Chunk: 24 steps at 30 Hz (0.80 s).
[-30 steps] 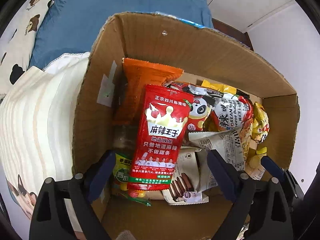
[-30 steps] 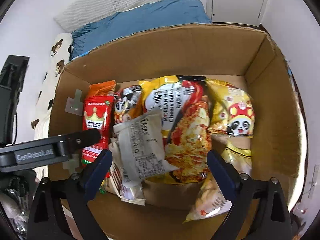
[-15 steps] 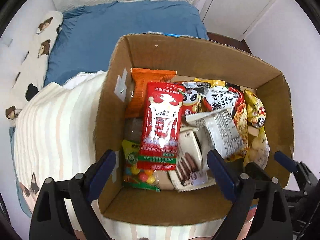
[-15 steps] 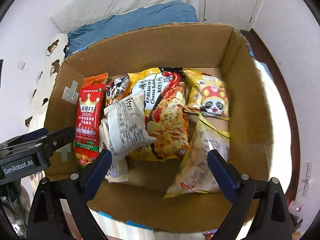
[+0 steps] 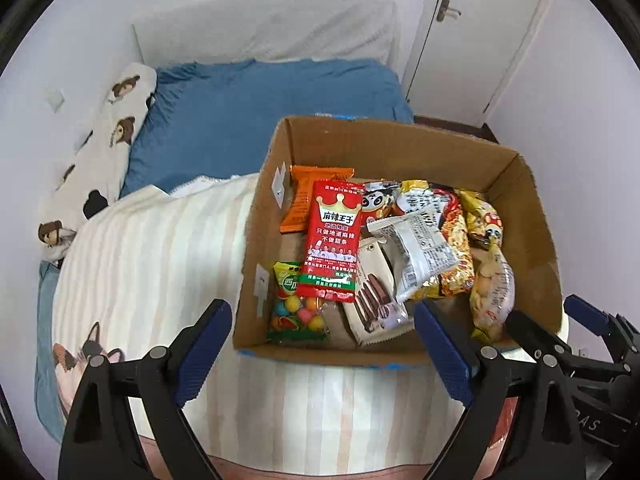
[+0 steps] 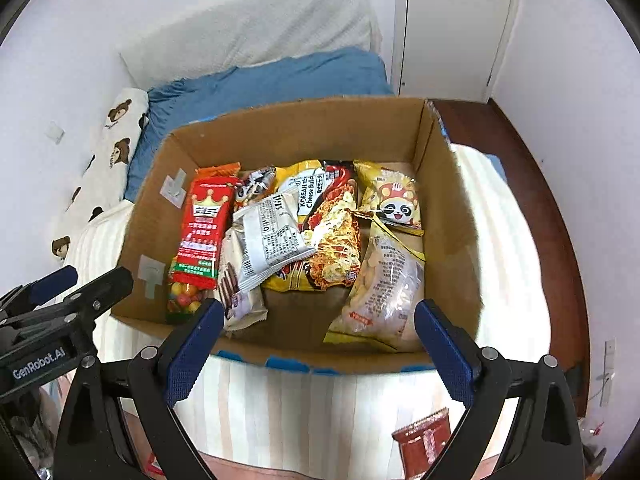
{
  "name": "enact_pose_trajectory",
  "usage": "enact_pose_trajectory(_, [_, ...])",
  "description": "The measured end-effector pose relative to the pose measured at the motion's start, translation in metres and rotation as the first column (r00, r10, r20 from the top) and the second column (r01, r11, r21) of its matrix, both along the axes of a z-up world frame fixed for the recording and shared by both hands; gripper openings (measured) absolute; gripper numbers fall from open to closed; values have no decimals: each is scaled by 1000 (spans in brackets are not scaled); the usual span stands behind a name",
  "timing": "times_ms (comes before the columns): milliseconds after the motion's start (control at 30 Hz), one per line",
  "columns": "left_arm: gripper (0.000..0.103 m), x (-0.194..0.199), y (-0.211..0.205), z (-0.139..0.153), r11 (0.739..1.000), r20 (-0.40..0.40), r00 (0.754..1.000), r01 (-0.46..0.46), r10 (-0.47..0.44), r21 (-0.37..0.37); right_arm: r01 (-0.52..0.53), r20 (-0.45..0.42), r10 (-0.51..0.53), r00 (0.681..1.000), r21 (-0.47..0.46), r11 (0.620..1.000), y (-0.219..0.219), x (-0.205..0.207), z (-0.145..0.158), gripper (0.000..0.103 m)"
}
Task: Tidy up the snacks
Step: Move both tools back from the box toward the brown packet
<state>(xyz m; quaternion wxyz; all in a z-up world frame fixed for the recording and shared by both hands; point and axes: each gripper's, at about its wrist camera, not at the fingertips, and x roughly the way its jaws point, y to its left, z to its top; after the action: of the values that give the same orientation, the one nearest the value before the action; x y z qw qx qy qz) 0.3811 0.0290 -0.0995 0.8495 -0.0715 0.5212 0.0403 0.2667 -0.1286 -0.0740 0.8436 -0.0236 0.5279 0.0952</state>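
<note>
Now that both claws have drawn back above the cardboard box (image 5: 400, 148), left gripper (image 5: 322, 344) and right gripper (image 6: 316, 340) gape wide, holding nothing; red spicy-strip packet (image 5: 334, 240) lies left among packed snacks; sorting looks nearly finished.

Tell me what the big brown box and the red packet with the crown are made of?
The box looks like cardboard: matte brown walls with rough, raw edges. The red packet is probably thin plastic film: its printed surface is glossy and crinkles slightly, with sealed flat ends.
</note>
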Motion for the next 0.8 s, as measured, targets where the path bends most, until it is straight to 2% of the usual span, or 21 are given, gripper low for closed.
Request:
enact_pose_trajectory(333, [93,-56,-4,43,1000,109,994,-8,8,6,-3,98,0,995,35,999,-9,-59,50,98])
enact_pose_trajectory(500, [93,-84,-8,54,1000,127,992,-1,1,4,3,112,-10,994,64,998,-22,-86,62,98])
enact_pose_trajectory(667, [93,-118,-22,39,999,78,996,34,-33,-6,39,72,-45,996,92,995,-52,-122,48,98])
enact_pose_trajectory(800, [93,-148,-46,-7,996,-50,995,85,-87,-41,77,-3,-77,997,95,992,-86,-149,16,98])
